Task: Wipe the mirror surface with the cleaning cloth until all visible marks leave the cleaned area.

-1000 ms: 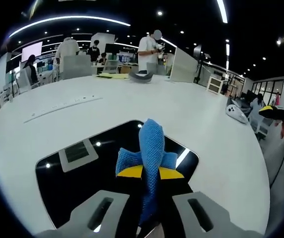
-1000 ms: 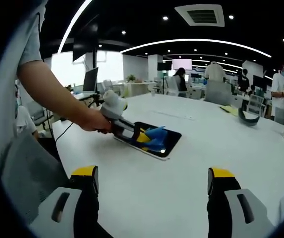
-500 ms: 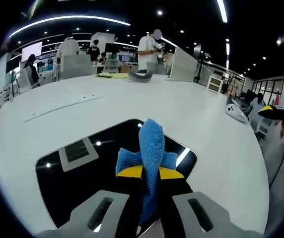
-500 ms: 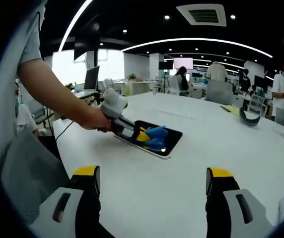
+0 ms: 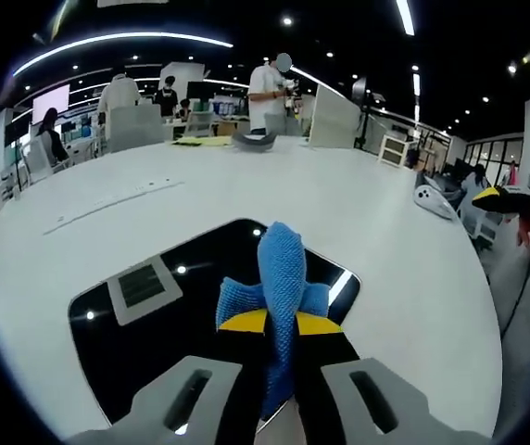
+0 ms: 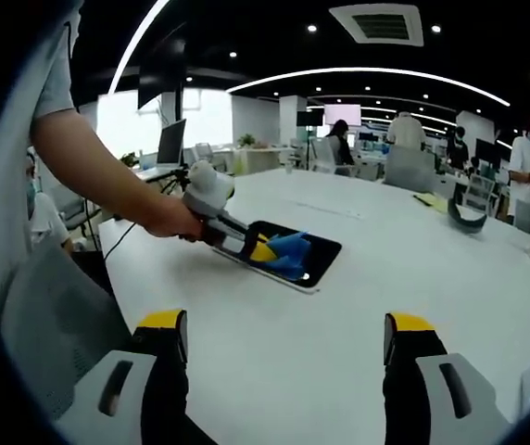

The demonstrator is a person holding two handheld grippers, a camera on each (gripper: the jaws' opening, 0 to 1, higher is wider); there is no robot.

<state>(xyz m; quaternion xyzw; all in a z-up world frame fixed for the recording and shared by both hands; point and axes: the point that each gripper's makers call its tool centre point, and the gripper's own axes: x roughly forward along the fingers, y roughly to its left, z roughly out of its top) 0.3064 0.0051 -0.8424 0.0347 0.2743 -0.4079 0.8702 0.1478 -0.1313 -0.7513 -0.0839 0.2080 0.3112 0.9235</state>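
A dark mirror (image 5: 154, 320) lies flat on a broad white table (image 5: 246, 190) in an open-plan office with ceiling light strips and people at distant desks. The left gripper (image 5: 280, 326) has its jaws closed on a blue cloth (image 5: 279, 278), pressed to the mirror's surface. In the right gripper view, the right gripper (image 6: 279, 336) hovers above the table, jaws wide apart and holding nothing.

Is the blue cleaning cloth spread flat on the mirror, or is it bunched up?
Bunched up. The left gripper pinches the cleaning cloth between its jaws into a rumpled wad over the mirror, not laid flat.
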